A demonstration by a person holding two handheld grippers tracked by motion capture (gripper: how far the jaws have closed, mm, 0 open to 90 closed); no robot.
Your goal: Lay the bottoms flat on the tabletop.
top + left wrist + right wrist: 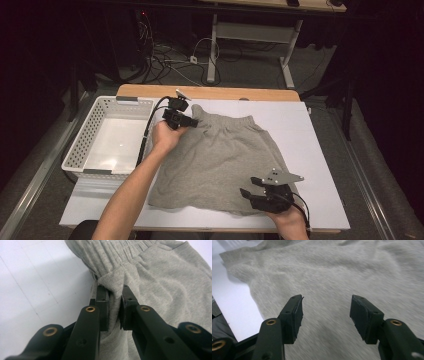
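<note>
Pinch at the waistband, free claw over the hem

High view: one grey shorts (225, 160) on the white table (320, 150), one basket (107, 137). Left gripper view: left gripper (115, 298) clamps a waistband fold; a thin pinch could slip. Right gripper view: right gripper (325, 312) gapes, empty, and may snag one layer.

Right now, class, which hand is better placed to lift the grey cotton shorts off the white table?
Left. The left gripper is already shut on a fold of the grey cotton shorts at the elastic waistband, while the right gripper hovers open above the hem, gripping nothing.
</note>
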